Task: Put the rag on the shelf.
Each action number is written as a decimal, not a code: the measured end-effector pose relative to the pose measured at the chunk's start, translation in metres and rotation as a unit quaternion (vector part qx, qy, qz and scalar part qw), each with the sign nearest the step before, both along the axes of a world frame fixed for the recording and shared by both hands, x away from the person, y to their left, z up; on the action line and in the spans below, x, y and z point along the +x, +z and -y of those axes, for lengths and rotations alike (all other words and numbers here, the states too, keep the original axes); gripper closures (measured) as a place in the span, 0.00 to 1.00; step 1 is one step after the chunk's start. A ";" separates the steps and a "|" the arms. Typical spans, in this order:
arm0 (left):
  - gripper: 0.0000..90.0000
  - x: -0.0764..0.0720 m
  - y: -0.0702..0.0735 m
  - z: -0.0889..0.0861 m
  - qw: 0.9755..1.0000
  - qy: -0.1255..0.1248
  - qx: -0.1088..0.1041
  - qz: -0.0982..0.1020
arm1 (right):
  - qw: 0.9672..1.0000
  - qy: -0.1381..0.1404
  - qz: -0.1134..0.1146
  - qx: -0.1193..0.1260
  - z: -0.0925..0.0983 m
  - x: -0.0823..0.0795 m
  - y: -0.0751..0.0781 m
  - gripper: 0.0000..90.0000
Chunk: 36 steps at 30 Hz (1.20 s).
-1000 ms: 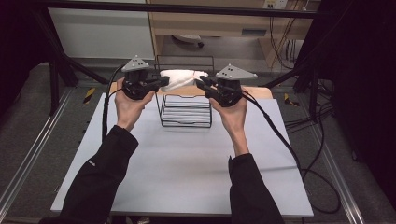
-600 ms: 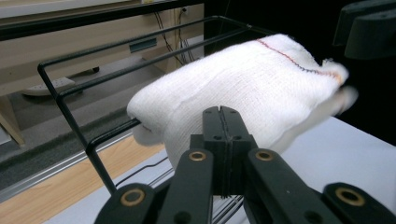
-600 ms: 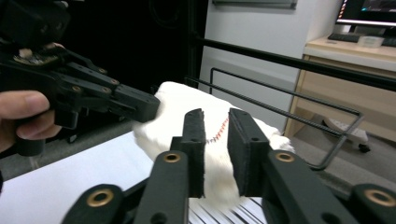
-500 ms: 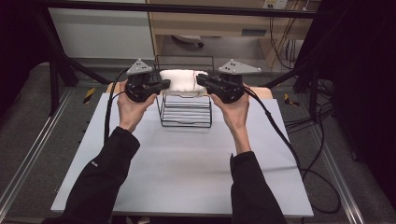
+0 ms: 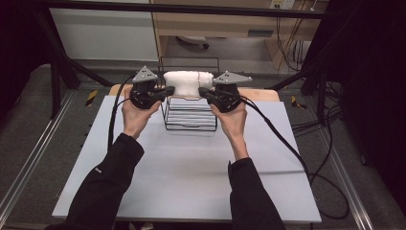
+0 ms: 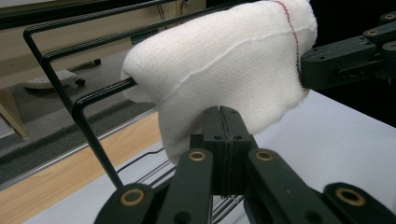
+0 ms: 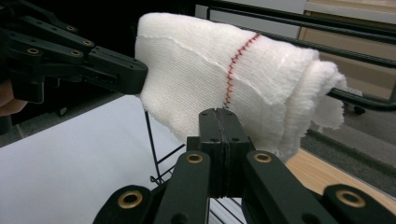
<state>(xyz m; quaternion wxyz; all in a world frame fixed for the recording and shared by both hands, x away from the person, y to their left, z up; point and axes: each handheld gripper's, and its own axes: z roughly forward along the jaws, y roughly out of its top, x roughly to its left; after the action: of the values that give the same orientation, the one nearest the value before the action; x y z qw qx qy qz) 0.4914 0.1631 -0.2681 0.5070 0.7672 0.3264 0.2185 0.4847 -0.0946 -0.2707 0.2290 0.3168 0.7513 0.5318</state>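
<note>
A white knitted cloth (image 5: 186,82) with a red stitched seam lies bunched over the top bars of a black wire rack (image 5: 189,119) at the far middle of the table. My left gripper (image 5: 169,90) is at the cloth's left end and my right gripper (image 5: 202,91) at its right end, facing each other. In the left gripper view the jaws (image 6: 223,113) are pressed together at the lower edge of the cloth (image 6: 219,60). The right gripper (image 7: 223,114) has just closed its jaws on the lower edge of the cloth (image 7: 205,65) in the same way.
The rack stands on a white sheet (image 5: 186,177) that covers the table, with a wooden strip (image 5: 261,95) along the far edge. Cables (image 5: 282,139) trail from both grippers across the table. A dark metal frame (image 5: 57,81) and a floor lie beyond.
The cloth was a thin strip between the grippers one second ago. It now sits higher as a thick bundle on the rack's top bars. Both hands stayed almost in place.
</note>
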 end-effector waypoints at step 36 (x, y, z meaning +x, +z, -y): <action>0.47 -0.036 -0.016 -0.036 0.999 -0.009 0.036 -0.028 | 0.999 -0.007 -0.028 0.029 0.050 -0.035 0.006 0.42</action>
<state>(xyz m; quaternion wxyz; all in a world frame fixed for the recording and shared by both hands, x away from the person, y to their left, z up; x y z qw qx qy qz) 0.4555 0.1991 -0.2839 0.4719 0.7936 0.3255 0.2039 0.4500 -0.1447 -0.2644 0.2020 0.3438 0.7393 0.5426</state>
